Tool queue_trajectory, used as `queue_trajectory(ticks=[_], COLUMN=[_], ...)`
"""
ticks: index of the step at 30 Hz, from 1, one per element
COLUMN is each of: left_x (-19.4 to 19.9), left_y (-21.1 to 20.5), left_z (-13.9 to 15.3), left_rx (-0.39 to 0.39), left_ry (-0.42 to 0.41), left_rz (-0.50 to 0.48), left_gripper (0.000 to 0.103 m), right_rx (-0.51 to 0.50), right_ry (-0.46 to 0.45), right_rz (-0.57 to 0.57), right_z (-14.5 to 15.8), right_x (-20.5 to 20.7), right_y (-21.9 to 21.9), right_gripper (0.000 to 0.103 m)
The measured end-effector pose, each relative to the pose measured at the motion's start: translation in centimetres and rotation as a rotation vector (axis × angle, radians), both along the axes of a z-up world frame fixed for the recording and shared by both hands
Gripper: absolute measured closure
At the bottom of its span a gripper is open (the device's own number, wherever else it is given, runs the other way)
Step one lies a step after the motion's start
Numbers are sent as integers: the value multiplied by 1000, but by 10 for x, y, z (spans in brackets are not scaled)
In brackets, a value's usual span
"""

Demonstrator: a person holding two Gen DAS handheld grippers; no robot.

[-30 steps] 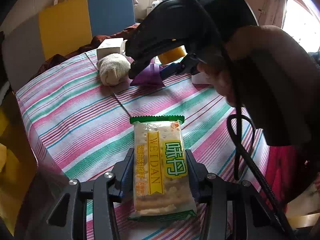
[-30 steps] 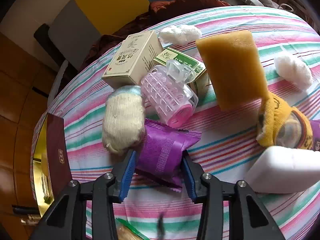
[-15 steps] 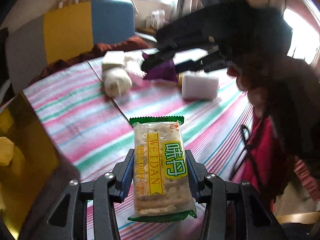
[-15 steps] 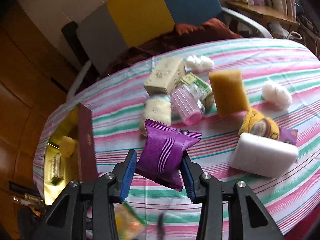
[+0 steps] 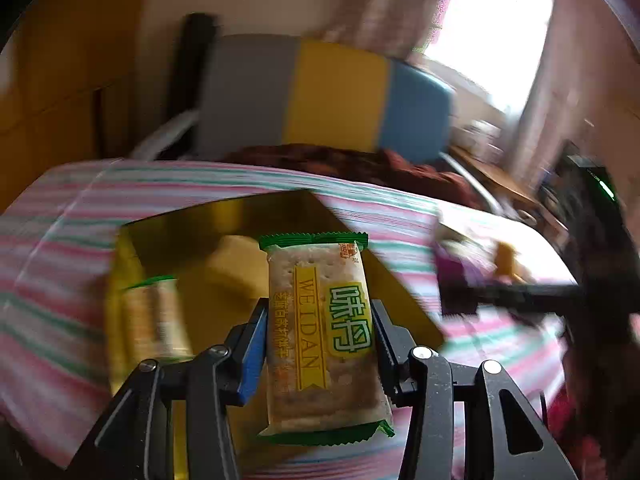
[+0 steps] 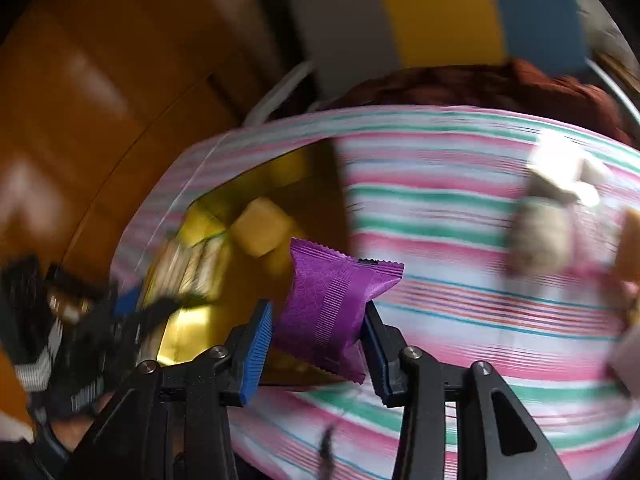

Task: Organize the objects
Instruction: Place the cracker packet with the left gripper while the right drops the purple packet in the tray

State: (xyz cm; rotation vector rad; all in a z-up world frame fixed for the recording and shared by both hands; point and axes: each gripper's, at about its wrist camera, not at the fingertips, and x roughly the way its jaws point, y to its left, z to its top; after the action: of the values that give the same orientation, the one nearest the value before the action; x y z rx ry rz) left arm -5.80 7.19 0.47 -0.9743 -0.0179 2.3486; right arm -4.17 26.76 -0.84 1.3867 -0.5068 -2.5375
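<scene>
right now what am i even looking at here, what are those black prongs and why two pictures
There is no robot here. A person holds a hand tool in each hand, each ending in a two-finger claw. A small wide-angle camera sits on each tool and looks forward along its fingers, so the black prongs at the bottom of each picture are that tool's own fingers.

The left hand's picture shows the left claw shut on a cracker pack. The right hand's picture shows the right claw shut on a purple packet.

Below both is a table with a striped cloth. On it lies an open gold box that already holds another cracker pack and yellow blocks. The blurred shapes at the right edge of the right picture are other things on the cloth, too smeared to name.
</scene>
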Motion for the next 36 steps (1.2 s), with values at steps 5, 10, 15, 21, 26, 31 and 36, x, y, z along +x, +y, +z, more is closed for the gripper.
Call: queue_trajectory(ticks=[5,10,15,21,26,31,36], left_x=[-40,-61,-54,-23,-3,8,16], left_y=[-32,-49,-62,-61,-53,-47,-42], left_z=[-6,-10,-12,-14,-9,-9,-8], left_rx=[-42,-18,-16,-69,-102,-142,-170], left_ry=[1,-11,2,45,87,117,138], left_rz=[134,239,275,296,297,294,287], left_gripper=[55,43,34,30,26,24,24], right_rx=[24,96,338,450,332,325,278], right_ry=[-12,5,137,199,94,132,137], right_rz=[103,150,128,30,26,20,19], right_z=[-5,-4,10,10,-6,-4,-4], right_x=[-14,-10,10,23,18,26,28], right_y=[-53,-77,-94,-93,-81,-82,-75], right_gripper=[39,23,21,21,32,32,31])
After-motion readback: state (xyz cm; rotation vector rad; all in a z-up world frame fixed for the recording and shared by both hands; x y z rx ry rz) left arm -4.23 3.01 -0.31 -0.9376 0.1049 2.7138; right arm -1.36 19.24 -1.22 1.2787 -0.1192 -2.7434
